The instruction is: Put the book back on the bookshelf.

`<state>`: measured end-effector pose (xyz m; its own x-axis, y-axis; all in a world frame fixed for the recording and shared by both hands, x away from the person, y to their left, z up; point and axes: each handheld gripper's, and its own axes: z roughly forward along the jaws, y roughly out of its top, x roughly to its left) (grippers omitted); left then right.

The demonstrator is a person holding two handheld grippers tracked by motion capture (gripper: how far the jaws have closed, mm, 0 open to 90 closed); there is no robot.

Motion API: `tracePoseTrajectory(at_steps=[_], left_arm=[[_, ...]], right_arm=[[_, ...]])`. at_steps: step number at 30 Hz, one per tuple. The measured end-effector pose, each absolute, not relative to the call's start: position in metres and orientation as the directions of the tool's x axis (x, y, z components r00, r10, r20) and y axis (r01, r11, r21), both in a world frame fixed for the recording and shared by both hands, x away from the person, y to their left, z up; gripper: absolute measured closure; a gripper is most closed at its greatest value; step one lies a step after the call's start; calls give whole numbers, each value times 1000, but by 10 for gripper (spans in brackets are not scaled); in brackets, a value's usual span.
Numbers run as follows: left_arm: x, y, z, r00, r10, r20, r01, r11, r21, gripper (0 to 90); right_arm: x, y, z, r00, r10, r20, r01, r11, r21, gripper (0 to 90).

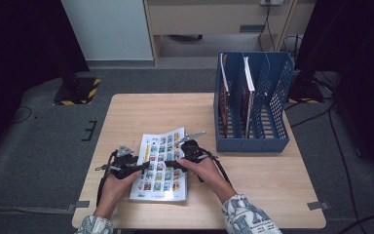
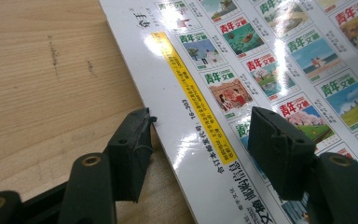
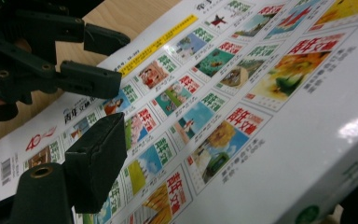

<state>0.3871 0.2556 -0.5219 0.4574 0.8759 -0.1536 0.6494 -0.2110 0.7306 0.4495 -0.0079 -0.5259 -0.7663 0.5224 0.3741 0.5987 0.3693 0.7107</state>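
A glossy magazine (image 1: 158,168) with rows of small cover pictures lies flat near the table's front edge. My left gripper (image 1: 143,167) is open at its left edge. In the left gripper view, one finger (image 2: 130,151) rests on the wood and the other finger (image 2: 279,149) is over the cover, so the magazine's edge (image 2: 191,121) lies between them. My right gripper (image 1: 173,163) is open over the right part of the cover. In its own view one finger (image 3: 95,163) hovers over the magazine (image 3: 242,93), while the other is mostly hidden at the bottom right corner. The left gripper (image 3: 74,60) faces it.
A blue three-slot file rack (image 1: 253,141) stands at the table's right rear, with thin magazines (image 1: 248,78) upright in it. Bare wood (image 1: 156,109) lies behind the magazine and right of the person's right forearm (image 1: 224,187). Cables and a stand base lie on the floor.
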Motion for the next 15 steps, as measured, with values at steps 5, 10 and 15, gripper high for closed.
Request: tracePoseTrajectory(at_steps=[5,10,15], left_arm=[[387,256,-522,457,876,-154,651,-212,729,390],[388,257,-522,448,877,-171,661,-196,724,391],[388,257,-522,447,878,-173,664,-196,721,388]], right_arm=[[456,-1,-521,-751,536,385,616,360,701,216],[463,5,-520,-725,556,406,643,336,689,249],[468,3,-521,-694,575,433,671,301,677,382]])
